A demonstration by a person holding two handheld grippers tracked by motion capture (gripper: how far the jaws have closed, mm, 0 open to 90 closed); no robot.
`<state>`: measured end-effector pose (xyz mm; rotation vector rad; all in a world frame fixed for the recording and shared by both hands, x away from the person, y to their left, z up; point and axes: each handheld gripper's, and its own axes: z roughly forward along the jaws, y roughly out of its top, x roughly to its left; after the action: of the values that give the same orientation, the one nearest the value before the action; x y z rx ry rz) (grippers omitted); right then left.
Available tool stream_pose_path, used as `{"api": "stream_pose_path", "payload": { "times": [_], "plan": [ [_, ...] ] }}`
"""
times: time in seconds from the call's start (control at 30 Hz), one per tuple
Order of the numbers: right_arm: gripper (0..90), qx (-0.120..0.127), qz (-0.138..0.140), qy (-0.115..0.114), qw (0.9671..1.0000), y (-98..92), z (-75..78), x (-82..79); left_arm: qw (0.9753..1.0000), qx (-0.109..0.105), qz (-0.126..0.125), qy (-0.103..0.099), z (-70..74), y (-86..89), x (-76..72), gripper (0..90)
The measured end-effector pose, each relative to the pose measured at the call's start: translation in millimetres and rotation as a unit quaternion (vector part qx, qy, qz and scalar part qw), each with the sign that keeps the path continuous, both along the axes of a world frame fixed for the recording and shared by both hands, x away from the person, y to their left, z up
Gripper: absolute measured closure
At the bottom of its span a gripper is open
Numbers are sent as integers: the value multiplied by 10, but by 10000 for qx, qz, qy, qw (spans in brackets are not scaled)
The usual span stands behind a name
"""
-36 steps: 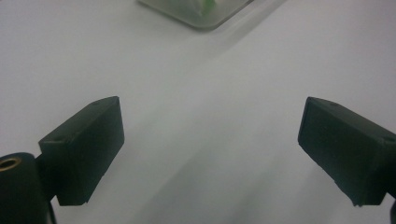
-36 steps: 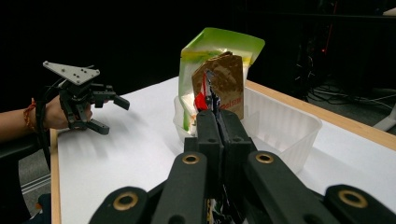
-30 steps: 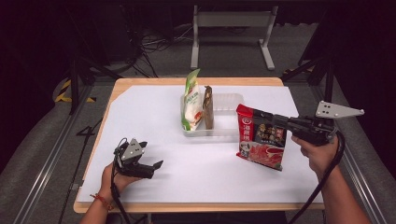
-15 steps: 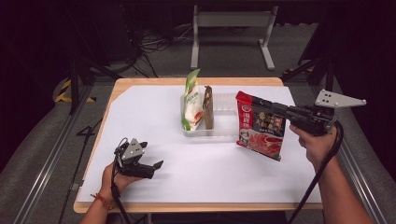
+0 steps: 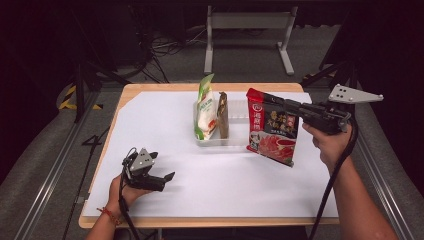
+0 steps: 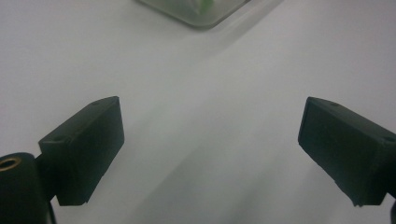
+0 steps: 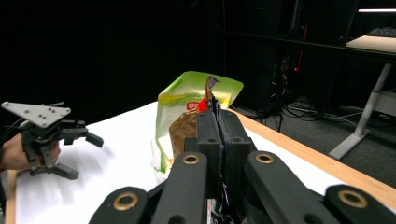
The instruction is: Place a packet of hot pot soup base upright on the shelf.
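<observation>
The tabletop (image 5: 150, 92) is of light wood, and a large white sheet (image 5: 165, 130) covers nearly all of it. Around it lies a grey floor (image 5: 40, 150) with a metal rail (image 5: 55, 170) running along the left side. Yellow and black hazard tape (image 5: 67, 97) marks the floor at the far left. Behind the tabletop stands a white metal frame (image 5: 247, 30) on two legs, and dark cables (image 5: 165, 45) lie beside it. The room behind is very dark; black stands, perhaps tripods (image 5: 82, 75), rise on the left. In the right gripper view another wooden desk (image 7: 373, 42) shows under a bright strip light (image 7: 376, 10).
</observation>
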<state>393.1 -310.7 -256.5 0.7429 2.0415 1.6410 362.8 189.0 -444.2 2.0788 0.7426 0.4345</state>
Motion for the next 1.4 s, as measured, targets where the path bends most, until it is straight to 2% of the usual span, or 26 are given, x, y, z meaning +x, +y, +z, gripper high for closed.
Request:
{"api": "stream_pose_path", "payload": {
  "times": [0.5, 0.9, 0.97, 1.27, 1.4],
  "plan": [
    [889, 122, -162, -73, 9998, 162, 128, 176, 10000, 0, -9, -37, 5, 12, -6, 77],
    [889, 50, -276, -50, 9996, 359, 161, 368, 10000, -1, 6, -48, 8, 24, -17, 76],
    [890, -23, -288, -58, 9996, 405, 171, 399, 10000, -17, 3, -56, 7, 24, -16, 76],
    [889, 7, -300, 10, 9995, 568, 186, 579, 10000, -2, -14, -22, 5, 23, -24, 76],
    [889, 16, -393, 7, 9992, 637, 189, 651, 10000, 0, -15, -34, 5, 31, -21, 75]
  ]
}}
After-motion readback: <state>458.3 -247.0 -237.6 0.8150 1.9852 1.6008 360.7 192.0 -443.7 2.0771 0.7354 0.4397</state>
